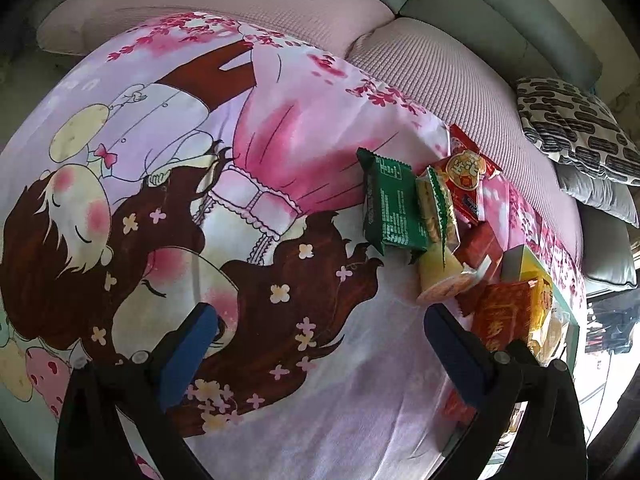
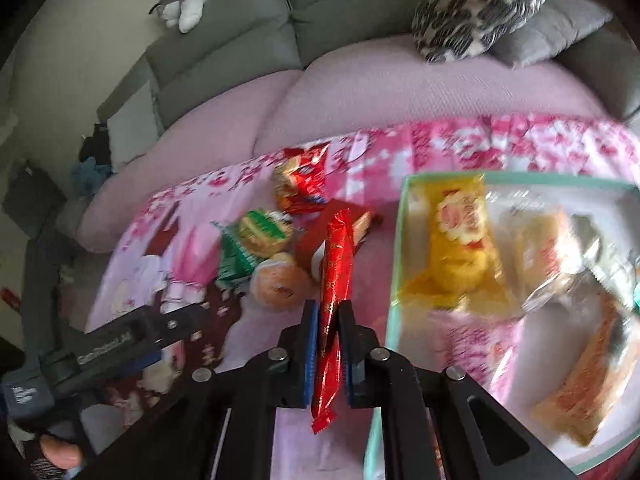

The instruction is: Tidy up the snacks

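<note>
Your right gripper point(image 2: 329, 344) has its jaws clenched on a long red wrapped snack bar point(image 2: 334, 300), held edge-on just left of the mint-rimmed tray point(image 2: 400, 240); inside the tray lie a yellow packet point(image 2: 460, 240) and clear-wrapped pastries point(image 2: 544, 252), blurred; your left gripper point(image 1: 320, 340) hangs with jaws released above the cartoon-print cloth point(image 1: 200, 160); farther off, the loose snack pile point(image 2: 276, 248) sits beside the tray; beyond, a patterned cushion point(image 2: 480, 4) rests on the sofa.

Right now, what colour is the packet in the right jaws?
Red with gold print; right wrist view shows it best.
</note>
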### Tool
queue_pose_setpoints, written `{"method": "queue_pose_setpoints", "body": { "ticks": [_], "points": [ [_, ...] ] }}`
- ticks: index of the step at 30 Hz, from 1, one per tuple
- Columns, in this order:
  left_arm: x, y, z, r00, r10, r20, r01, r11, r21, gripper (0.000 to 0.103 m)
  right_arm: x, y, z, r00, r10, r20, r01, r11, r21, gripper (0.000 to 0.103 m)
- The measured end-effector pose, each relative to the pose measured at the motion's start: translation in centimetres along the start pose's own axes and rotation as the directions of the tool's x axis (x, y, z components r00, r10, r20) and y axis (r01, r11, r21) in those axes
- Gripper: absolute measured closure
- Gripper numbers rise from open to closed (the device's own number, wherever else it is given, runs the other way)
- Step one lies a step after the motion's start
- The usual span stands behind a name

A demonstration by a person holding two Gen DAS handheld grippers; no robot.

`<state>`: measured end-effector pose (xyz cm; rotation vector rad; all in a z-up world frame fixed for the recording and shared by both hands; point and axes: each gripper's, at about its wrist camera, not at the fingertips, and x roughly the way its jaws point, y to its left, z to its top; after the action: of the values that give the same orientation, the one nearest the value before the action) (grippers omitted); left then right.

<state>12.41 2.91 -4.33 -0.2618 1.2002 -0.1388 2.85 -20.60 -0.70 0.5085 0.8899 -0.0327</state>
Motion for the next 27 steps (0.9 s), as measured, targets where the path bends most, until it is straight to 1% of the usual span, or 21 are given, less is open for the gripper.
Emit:
{"method": "queue_pose_setpoints", "body": {
  "ticks": [1,4,6,7,9,11,13,14,15,16,18,19,21,22,23,25,26,27],
  "points": [
    [-0.1,0.1,0.0,1.0,0.001,0.002,-0.001,1.0,-0.003,0.0,0.0,0.0,-0.1,0.999,0.032,-0.011,-0.032,0.999,0.018,0.092],
    [-0.2,0.4,0.1,1.0,0.002,0.006,-0.002,1.0,-0.016,0.0,-0.1,0.2,-0.3,0.996,0.082,-0.03,-0.081,0.996,0.043,0.092],
    [-0.3,0.5,0.1,1.0,0.003,0.007,-0.003,1.0,-0.022,0.0,0.1,0.0,-0.4,0.987,0.155,-0.052,-0.151,0.985,0.08,0.092],
    [-0.3,0.5,0.1,1.0,0.004,0.006,-0.003,1.0,-0.023,0.0,0.5,-0.1,-0.6,0.982,0.176,-0.067,-0.169,0.981,0.098,0.092],
    [-0.3,0.6,0.1,1.0,0.005,0.008,-0.005,1.0,-0.027,0.0,1.4,-0.4,-1.1,0.978,0.182,-0.1,-0.169,0.978,0.122,0.092],
    [-0.3,0.6,0.0,1.0,0.01,0.007,-0.01,1.0,-0.027,0.0,2.2,-0.6,-1.5,0.98,0.151,-0.131,-0.135,0.983,0.125,0.092],
    [-0.1,0.5,0.0,1.0,0.016,0.003,-0.016,1.0,-0.026,0.0,2.3,-0.2,-1.6,0.987,0.092,-0.132,-0.081,0.993,0.085,0.092],
    [0.0,0.5,0.0,1.0,0.017,0.0,-0.017,1.0,-0.026,0.0,2.4,0.0,-1.6,0.989,0.074,-0.132,-0.066,0.996,0.064,0.091],
    [0.0,0.5,0.0,1.0,0.019,-0.002,-0.019,0.999,-0.025,0.0,2.3,0.4,-1.5,0.991,0.04,-0.128,-0.036,0.999,0.035,0.09],
    [0.0,0.6,0.0,1.0,0.019,-0.002,-0.019,1.0,-0.025,0.0,2.3,1.0,-1.6,0.992,-0.011,-0.123,0.01,1.0,-0.004,0.088],
    [0.0,0.6,0.0,1.0,0.017,0.001,-0.017,1.0,-0.025,0.0,2.6,1.7,-1.8,0.989,-0.088,-0.119,0.079,0.994,-0.074,0.087],
    [0.0,0.6,0.0,1.0,0.017,0.003,-0.017,1.0,-0.025,0.0,2.8,1.9,-1.7,0.987,-0.108,-0.122,0.097,0.991,-0.094,0.086],
    [0.1,0.5,0.0,1.0,0.017,0.002,-0.017,0.999,-0.028,0.0,3.1,1.7,-1.8,0.984,-0.116,-0.134,0.103,0.989,-0.106,0.08],
    [0.1,0.6,0.0,1.0,0.017,0.001,-0.017,0.999,-0.028,0.0,3.3,1.7,-1.9,0.983,-0.114,-0.144,0.099,0.989,-0.105,0.074],
    [0.1,0.6,0.0,1.0,0.016,0.001,-0.016,0.999,-0.028,0.0,3.5,1.6,-2.1,0.982,-0.108,-0.154,0.093,0.991,-0.101,0.066],
    [0.0,0.7,0.0,1.0,0.015,0.0,-0.015,1.0,-0.028,0.0,4.0,1.7,-2.3,0.981,-0.105,-0.166,0.089,0.991,-0.104,0.06],
    [0.0,0.7,0.0,1.0,0.014,0.001,-0.014,1.0,-0.028,0.0,4.1,2.0,-2.4,0.981,-0.106,-0.161,0.089,0.99,-0.11,0.052],
    [0.0,0.7,0.0,1.0,0.014,0.001,-0.014,1.0,-0.027,0.0,4.2,2.3,-2.5,0.982,-0.1,-0.159,0.082,0.99,-0.117,0.048]
  ]
}}
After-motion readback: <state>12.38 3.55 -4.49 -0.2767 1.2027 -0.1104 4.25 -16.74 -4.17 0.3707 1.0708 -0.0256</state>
